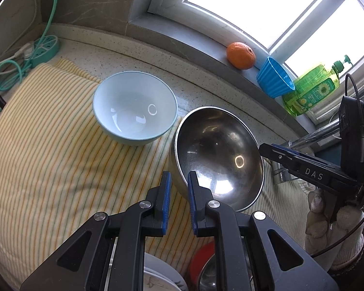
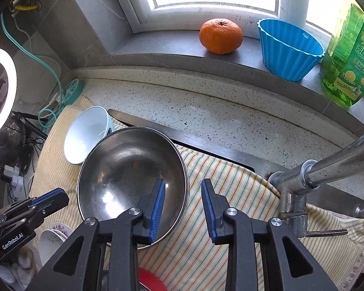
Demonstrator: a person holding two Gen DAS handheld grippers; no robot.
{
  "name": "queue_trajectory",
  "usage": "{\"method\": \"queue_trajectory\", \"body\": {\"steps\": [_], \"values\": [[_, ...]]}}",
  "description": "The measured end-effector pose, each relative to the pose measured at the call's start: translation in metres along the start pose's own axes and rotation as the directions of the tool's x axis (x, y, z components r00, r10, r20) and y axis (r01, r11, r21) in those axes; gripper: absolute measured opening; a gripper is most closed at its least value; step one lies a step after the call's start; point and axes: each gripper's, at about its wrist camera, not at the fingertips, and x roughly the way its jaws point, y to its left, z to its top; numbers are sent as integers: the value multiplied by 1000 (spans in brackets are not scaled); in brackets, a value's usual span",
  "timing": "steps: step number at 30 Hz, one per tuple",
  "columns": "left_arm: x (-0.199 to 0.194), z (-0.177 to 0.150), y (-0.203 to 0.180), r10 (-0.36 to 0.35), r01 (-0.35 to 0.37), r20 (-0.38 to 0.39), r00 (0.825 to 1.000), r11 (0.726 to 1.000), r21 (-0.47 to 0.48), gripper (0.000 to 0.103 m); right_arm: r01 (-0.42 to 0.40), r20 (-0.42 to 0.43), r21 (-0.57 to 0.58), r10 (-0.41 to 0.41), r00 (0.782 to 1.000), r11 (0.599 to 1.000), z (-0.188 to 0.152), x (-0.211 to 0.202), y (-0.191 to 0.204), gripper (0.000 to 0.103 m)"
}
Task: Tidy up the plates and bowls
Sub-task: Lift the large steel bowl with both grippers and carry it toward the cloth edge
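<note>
The steel bowl (image 1: 218, 155) sits on the striped towel (image 1: 48, 145), empty, with the pale blue bowl (image 1: 134, 111) at its 10 o'clock, also empty. The left gripper (image 1: 178, 186) has its jaws released astride the steel rim. The right gripper (image 2: 183, 194) is also released across the rim. Only the right view shows the faucet (image 2: 327, 169); the sill holds an orange (image 2: 220, 36) and an empty blue cup (image 2: 288, 51).

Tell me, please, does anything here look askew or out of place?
Yes: the stainless steel bowl sits tilted on the striped towel, its mouth tipped up rather than level, with both grippers open beside its rim. The pale blue bowl stands upright. Nothing looks spilled or damaged.
</note>
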Motion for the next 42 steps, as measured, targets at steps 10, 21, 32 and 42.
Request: {"method": "queue_trajectory", "body": {"steps": [10, 21, 32, 42], "values": [[15, 3, -7, -4, 4, -31, 1000, 1000, 12, 12, 2, -20, 2, -2, 1000, 1000, 2, 11, -7, 28], [26, 6, -3, 3, -3, -46, 999, 1000, -12, 12, -7, -51, 18, 8, 999, 1000, 5, 22, -12, 14], [28, 7, -5, 1, -1, -49, 999, 1000, 7, 12, 2, -80, 10, -1, 997, 1000, 5, 29, -10, 5], [20, 6, -6, -12, 12, -38, 999, 1000, 9, 11, 26, -75, 17, -25, 997, 1000, 0, 23, -7, 5]]}}
